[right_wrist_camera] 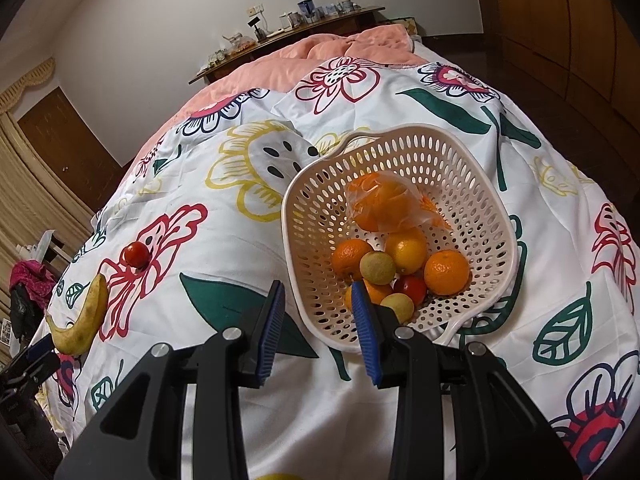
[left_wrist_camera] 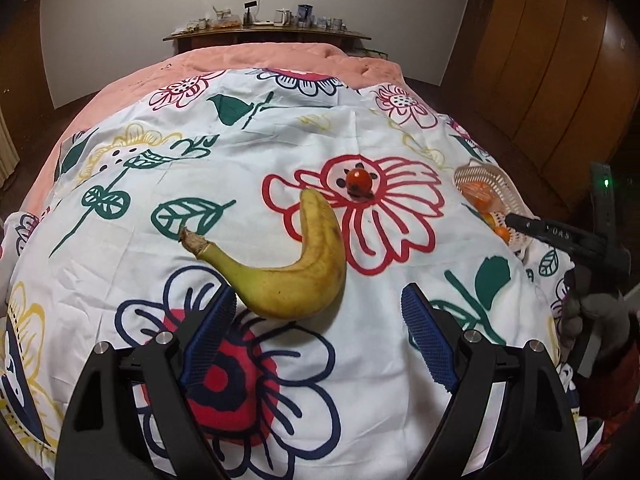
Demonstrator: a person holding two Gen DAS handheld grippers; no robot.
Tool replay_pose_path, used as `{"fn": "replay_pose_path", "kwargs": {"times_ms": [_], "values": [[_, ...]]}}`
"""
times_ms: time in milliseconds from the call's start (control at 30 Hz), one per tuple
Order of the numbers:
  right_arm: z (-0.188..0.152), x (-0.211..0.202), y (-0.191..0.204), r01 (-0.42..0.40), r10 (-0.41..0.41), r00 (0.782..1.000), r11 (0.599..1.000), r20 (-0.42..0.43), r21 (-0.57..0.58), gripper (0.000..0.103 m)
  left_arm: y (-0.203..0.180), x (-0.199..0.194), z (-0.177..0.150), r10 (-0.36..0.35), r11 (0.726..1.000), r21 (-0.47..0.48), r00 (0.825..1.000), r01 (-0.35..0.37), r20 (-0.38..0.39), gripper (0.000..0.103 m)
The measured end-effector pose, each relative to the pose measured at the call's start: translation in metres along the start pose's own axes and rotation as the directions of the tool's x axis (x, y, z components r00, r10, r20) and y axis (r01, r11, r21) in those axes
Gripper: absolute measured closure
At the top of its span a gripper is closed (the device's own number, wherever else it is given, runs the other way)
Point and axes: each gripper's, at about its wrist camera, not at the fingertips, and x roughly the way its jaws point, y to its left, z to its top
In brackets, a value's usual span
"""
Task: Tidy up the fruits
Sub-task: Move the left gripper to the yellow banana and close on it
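A yellow banana (left_wrist_camera: pixel 288 272) lies on the flowered bedspread (left_wrist_camera: pixel 256 168), just ahead of my open, empty left gripper (left_wrist_camera: pixel 320 312). A small red tomato (left_wrist_camera: pixel 357 180) sits beyond it. In the right wrist view the banana (right_wrist_camera: pixel 82 320) and tomato (right_wrist_camera: pixel 136 255) lie at far left. A white perforated basket (right_wrist_camera: pixel 320 216) holds several oranges (right_wrist_camera: pixel 446 272), a bagged orange (right_wrist_camera: pixel 380 200), green-yellow fruits and a red one. My right gripper (right_wrist_camera: pixel 318 300) is open and empty at the basket's near rim, its right finger over the rim. The basket also shows in the left wrist view (left_wrist_camera: pixel 500 188).
A pink blanket (left_wrist_camera: pixel 280 60) covers the far end of the bed. A wooden shelf (left_wrist_camera: pixel 264 32) with small jars stands against the wall. Wooden wardrobes (left_wrist_camera: pixel 560 60) are on the right. The right gripper's body (left_wrist_camera: pixel 568 240) shows at the right edge.
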Motion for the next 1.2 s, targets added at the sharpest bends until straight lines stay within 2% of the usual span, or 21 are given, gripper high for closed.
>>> {"fn": "replay_pose_path", "kwargs": {"times_ms": [267,567,700,867,967,1033,1200], "values": [[0.0,-0.002,0.001,-0.001,0.001,1.0,1.0,0.005,-0.001,0.068,0.007,-0.005,-0.01,0.066,0.998,0.016,0.998,-0.066,0.009,0.018],[0.003,-0.009,0.015,-0.023,0.023,1.0,0.999,0.017,-0.033,0.068,-0.009,-0.017,-0.004,0.068,0.994,0.084,0.995,-0.075,0.075,0.018],[0.002,-0.009,0.027,-0.04,0.041,0.999,0.997,0.012,-0.062,0.068,-0.006,-0.005,0.005,0.074,0.993,0.089,0.995,-0.08,0.065,0.018],[-0.001,-0.005,0.034,-0.047,0.047,0.999,0.996,-0.005,-0.077,0.068,-0.002,0.013,0.015,0.055,0.991,0.123,0.998,-0.058,0.033,0.029],[-0.002,-0.002,0.038,-0.049,0.048,0.999,0.995,-0.013,-0.083,0.068,0.003,0.023,0.02,0.039,0.99,0.133,0.999,-0.04,0.01,0.039],[-0.003,-0.001,0.04,-0.049,0.048,0.999,0.995,-0.016,-0.088,0.068,0.006,0.03,0.023,0.024,0.991,0.134,1.0,-0.023,-0.006,0.049],[-0.003,0.0,0.042,-0.047,0.046,0.999,0.994,-0.021,-0.094,0.068,0.003,0.043,0.025,-0.022,0.986,0.165,0.999,0.028,-0.041,0.053]]}}
